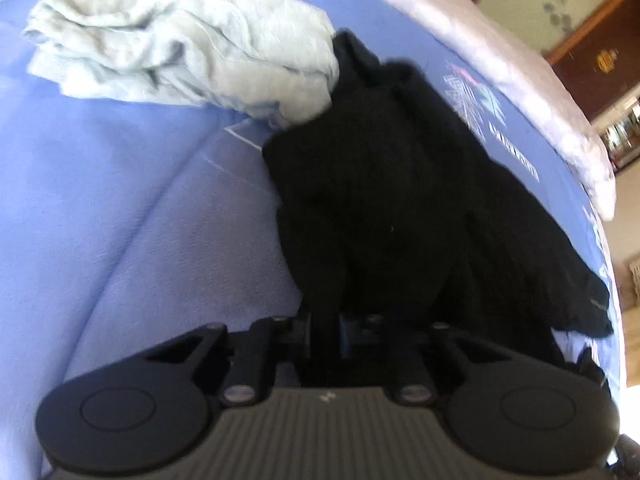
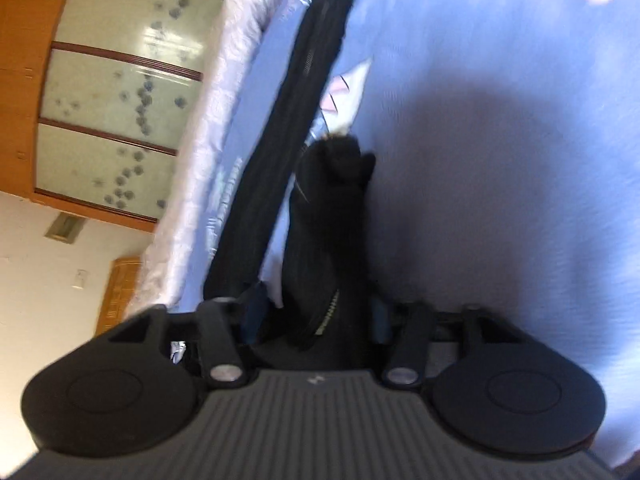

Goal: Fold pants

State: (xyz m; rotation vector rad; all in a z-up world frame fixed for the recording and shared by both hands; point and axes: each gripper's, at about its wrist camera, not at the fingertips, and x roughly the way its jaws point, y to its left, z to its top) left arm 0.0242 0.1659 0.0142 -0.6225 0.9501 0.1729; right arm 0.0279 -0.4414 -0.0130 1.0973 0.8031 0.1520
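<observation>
The black pants (image 1: 400,208) lie bunched on a blue bed sheet (image 1: 120,220), running from my left gripper (image 1: 332,332) up toward the far edge of the bed. The left gripper is shut on a fold of the black cloth, which hides its fingertips. In the right wrist view the black pants (image 2: 288,152) hang stretched in two long strips above the sheet (image 2: 500,160). My right gripper (image 2: 320,320) is shut on the end with a zipper, and the cloth covers its fingertips.
A crumpled pale grey garment (image 1: 180,52) lies on the sheet, touching the far end of the pants. A whitish quilted bed edge (image 1: 500,64) runs along the far side, also visible in the right wrist view (image 2: 208,140). A wooden wardrobe with frosted panels (image 2: 120,92) stands beyond.
</observation>
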